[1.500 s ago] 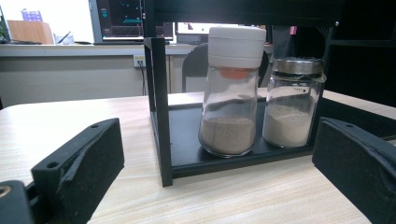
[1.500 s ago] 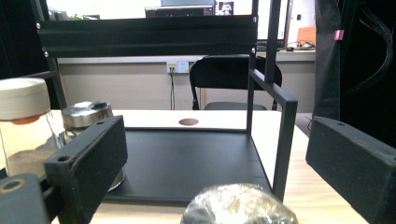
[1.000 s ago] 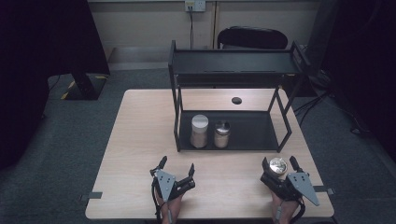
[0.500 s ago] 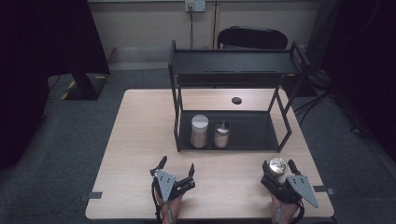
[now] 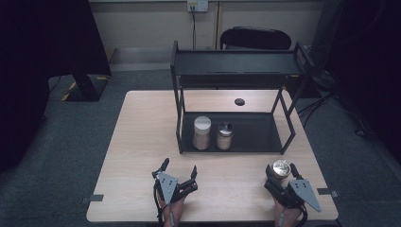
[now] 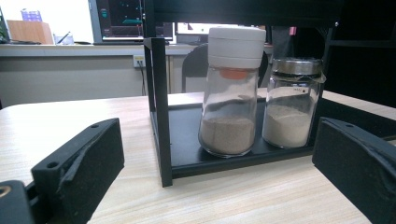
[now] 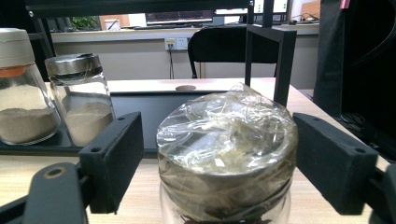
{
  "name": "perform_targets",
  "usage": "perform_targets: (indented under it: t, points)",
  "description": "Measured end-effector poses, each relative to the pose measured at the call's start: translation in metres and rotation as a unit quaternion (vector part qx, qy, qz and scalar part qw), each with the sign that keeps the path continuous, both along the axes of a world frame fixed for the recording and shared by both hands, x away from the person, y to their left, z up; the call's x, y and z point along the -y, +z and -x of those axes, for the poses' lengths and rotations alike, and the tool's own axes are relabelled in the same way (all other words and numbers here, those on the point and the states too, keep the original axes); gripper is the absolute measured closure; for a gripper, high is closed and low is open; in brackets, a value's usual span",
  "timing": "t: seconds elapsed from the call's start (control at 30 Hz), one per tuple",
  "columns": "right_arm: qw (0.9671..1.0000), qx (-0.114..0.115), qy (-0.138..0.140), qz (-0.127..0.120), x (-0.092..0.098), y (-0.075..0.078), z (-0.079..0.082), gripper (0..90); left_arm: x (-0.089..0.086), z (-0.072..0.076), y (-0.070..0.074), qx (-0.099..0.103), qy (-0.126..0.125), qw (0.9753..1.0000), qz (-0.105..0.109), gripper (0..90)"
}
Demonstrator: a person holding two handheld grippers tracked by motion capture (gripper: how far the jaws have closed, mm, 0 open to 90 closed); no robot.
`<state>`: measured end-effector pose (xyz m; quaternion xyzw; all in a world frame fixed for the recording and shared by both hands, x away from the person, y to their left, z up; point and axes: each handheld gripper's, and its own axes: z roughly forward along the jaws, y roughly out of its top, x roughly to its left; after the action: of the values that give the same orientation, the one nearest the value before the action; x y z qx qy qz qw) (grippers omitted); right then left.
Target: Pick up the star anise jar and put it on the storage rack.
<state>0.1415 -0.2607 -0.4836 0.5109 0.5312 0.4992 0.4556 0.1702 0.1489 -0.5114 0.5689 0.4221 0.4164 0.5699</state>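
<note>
Near the table's (image 5: 142,142) front right corner, the right gripper (image 5: 280,176) brackets a film-capped jar (image 7: 226,154) (jaws spread, not touching), while the left gripper (image 5: 178,170) rests released.

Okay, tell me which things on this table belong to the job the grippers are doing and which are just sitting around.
Part of the job:
- plastic-wrapped jar, between the open jaws of the right gripper
- black rack, with its lower shelf in front of the jar

Just there:
- white-capped jar and metal-lidded jar, on the rack's lower shelf
- left gripper, open and holding nothing
- small dark disc on the table
</note>
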Motion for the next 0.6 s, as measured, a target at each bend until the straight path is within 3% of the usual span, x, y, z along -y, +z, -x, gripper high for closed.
perform_targets:
  t: [0.6]
  points:
    - [0.9999, -0.009, 0.006, 0.005, 0.0038, -0.0033, -0.0028, 29.5, -0.0001, -0.0001, 0.0000, 0.000, 0.000, 1.0000, 0.000, 1.7]
